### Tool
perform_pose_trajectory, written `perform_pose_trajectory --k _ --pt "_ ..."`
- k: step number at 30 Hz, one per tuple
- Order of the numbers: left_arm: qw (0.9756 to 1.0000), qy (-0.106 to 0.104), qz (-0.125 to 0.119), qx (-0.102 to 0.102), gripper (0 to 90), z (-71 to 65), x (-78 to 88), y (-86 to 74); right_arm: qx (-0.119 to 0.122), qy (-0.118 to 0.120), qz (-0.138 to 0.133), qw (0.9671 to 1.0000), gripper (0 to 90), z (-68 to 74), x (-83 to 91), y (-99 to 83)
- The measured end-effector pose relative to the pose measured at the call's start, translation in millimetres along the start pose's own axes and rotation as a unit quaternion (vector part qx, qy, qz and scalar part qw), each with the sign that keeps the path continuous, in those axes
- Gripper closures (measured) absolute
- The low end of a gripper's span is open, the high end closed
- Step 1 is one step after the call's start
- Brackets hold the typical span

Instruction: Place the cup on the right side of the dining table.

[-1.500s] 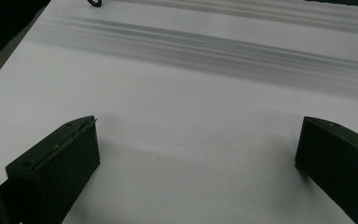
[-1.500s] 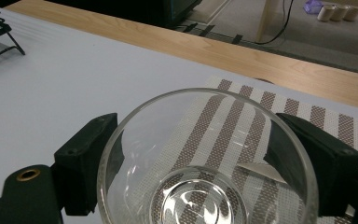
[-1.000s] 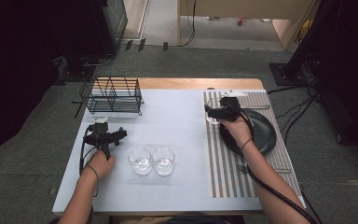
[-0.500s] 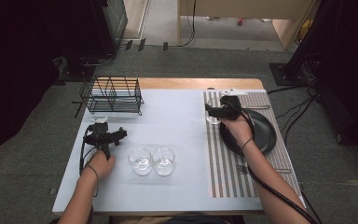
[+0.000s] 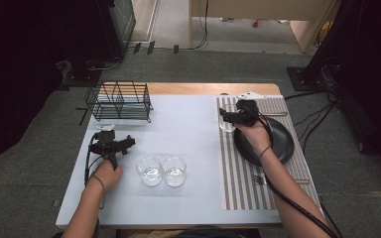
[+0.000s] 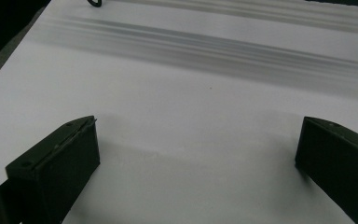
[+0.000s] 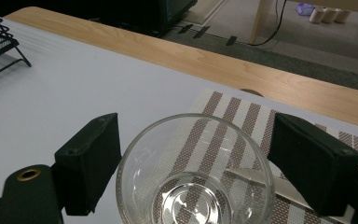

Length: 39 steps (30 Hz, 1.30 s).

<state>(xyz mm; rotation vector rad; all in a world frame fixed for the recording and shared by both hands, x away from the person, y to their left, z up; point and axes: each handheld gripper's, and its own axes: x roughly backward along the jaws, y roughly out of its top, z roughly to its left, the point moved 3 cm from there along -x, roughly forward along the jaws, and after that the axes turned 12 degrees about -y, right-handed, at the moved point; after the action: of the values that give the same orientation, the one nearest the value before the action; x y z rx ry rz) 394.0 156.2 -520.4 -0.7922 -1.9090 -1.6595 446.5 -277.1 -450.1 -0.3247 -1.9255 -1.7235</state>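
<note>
Right gripper [image 7: 193,140] sits low in its own view, fingers either side of a clear drinking glass [image 7: 196,186] and apparently pressing on its wall just under the rim: gripping, as far as the contact can be read. In the high view that glass stands right of centre, on the left edge of the striped placemat [image 5: 243,183], just beside the black plate [image 5: 278,144]. Left gripper [image 6: 198,135] rests at the left of the high view, fingers wide open on nothing, bare white bench [image 5: 188,124] under them. Two more clear glasses [image 5: 150,170] and [image 5: 174,170] stand touching or nearly so at lower centre; wire rack [image 5: 119,101] at upper left, well apart. Risks, judged from here: the hold is high on smooth, curved glass with narrow flat pads, so a quick lift or a wrist roll could let it swivel or slip out and drop onto the plate. Squeeze too hard and the wall may pop sideways out of the pads. Carried toward the rack or the pair of glasses, it could clip a rim — the transparent edges are hard to judge.
</note>
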Motion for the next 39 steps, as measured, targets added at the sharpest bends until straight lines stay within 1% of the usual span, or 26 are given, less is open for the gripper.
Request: perform_pose_trajectory --k 9,19,20,23,25,28,33,39 --pt "1.0 0.0 0.0 0.0 0.0 0.0 0.0 0.0 0.0 0.01 -0.003 0.9999 16.7 1.0 6.9 4.3" --pt "1.0 0.0 0.0 0.0 0.0 0.1 0.0 0.0 0.01 0.023 -0.005 0.9997 16.7 11.2 13.0 6.7" --pt "1.0 0.0 0.0 0.0 0.0 0.1 0.0 0.0 0.009 0.025 -0.005 0.9996 16.8 12.1 13.6 6.9" --pt "1.0 0.0 0.0 0.0 0.0 0.0 0.0 0.0 -0.006 0.042 -0.005 0.9991 16.7 14.4 16.4 8.2" --pt "1.0 0.0 0.0 0.0 0.0 0.1 0.0 0.0 -0.003 0.043 -0.006 0.9991 16.8 15.6 17.8 8.9" --pt "1.0 0.0 0.0 0.0 0.0 0.1 0.0 0.0 -0.005 0.049 -0.004 0.9988 16.7 17.6 19.2 8.8" --pt "1.0 0.0 0.0 0.0 0.0 0.0 0.0 0.0 0.006 0.052 -0.005 0.9986 16.8 23.1 21.2 8.3" --pt "1.0 0.0 0.0 0.0 0.0 0.0 0.0 0.0 0.01 0.06 -0.003 0.9982 16.8 28.7 22.6 7.4"
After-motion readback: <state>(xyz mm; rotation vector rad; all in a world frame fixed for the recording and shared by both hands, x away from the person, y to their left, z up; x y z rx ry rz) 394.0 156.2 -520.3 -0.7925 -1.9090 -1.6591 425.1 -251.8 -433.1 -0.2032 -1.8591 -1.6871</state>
